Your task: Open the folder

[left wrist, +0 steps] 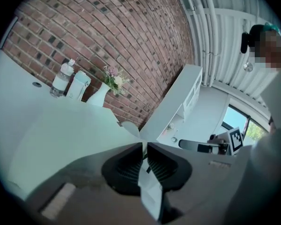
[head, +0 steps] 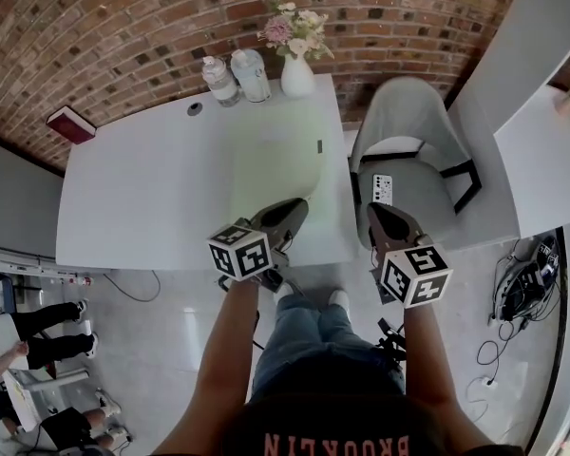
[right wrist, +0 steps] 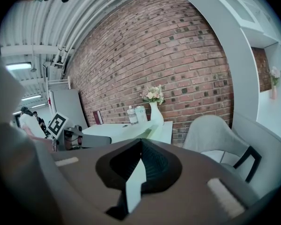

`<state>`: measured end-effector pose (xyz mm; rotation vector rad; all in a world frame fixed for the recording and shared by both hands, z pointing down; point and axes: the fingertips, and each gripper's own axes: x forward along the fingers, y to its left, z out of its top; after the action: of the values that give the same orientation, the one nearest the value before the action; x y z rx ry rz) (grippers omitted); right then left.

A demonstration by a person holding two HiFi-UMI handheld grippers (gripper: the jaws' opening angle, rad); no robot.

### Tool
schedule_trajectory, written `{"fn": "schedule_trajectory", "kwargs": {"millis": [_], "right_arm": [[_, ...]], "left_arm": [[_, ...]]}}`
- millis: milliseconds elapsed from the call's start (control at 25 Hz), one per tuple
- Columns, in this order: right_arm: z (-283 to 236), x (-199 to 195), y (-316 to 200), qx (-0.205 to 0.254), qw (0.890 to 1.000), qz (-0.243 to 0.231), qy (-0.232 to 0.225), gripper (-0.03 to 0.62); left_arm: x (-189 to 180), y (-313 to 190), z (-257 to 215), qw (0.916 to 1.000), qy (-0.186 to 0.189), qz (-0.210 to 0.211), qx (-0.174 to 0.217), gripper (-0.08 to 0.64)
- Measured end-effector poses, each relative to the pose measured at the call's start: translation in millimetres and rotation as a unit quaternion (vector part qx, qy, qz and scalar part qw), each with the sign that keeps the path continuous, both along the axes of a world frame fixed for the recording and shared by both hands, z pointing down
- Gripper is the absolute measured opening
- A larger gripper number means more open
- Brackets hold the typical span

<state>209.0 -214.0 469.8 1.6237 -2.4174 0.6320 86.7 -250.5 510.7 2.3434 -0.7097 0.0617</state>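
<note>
So, biggest thing first: the long white table (head: 133, 188) takes up most of the head view, with a grey padded chair (head: 408, 150) off its right end. The pale green flat folder (head: 275, 155) lies on the table's right half, near edge facing the person. The left gripper (head: 287, 215) is right at that near edge. In the left gripper view its jaws are clamped on a thin pale sheet, and the folder's cover (left wrist: 70, 139) slopes up from the table to the jaw tips, so I'd say the lift is underway and the cover is only partly raised. The right gripper (head: 385, 218) hangs off the table over the chair side, jaws together with nothing between them, so it's doing nothing for now. Next move, as I read it, is to carry that pinched edge up and over toward the brick wall until the cover flops flat. Keep the grip light but firm so the thin sheet doesn't slip. The right gripper could pin the bottom leaf if the whole folder starts to slide. One to watch is the white vase of flowers (head: 296, 74) at the far edge, which stands near where the cover would swing.
</note>
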Motion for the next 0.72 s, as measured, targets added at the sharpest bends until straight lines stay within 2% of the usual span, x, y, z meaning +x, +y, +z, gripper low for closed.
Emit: {"fn": "schedule_trajectory", "kwargs": {"millis": [80,200,400,720], "right_arm": [[-4.3,-3.0,-3.2,0.004,1.0,0.0,-0.001,0.002],[-12.2,-7.8,-8.0,0.012,1.0,0.0,-0.003,0.002],[-23.2,-16.4,-15.4,0.022,1.0,-0.005,-0.004,0.002],[-35.9,-34.9,-31.4,0.036,0.999,-0.022,0.001,0.002]], "left_arm": [[-4.9,0.9,-7.0,0.9996,-0.018,-0.002,0.022,0.034],[-11.7,2.8,-18.3,0.9949,-0.068,-0.007,0.075,0.034],[-25.4,2.8,-43.1,0.9723,-0.157,-0.031,0.171,0.027],[-67.0,-1.3,-72.7,0.955,-0.189,-0.088,0.211,0.011]]}}
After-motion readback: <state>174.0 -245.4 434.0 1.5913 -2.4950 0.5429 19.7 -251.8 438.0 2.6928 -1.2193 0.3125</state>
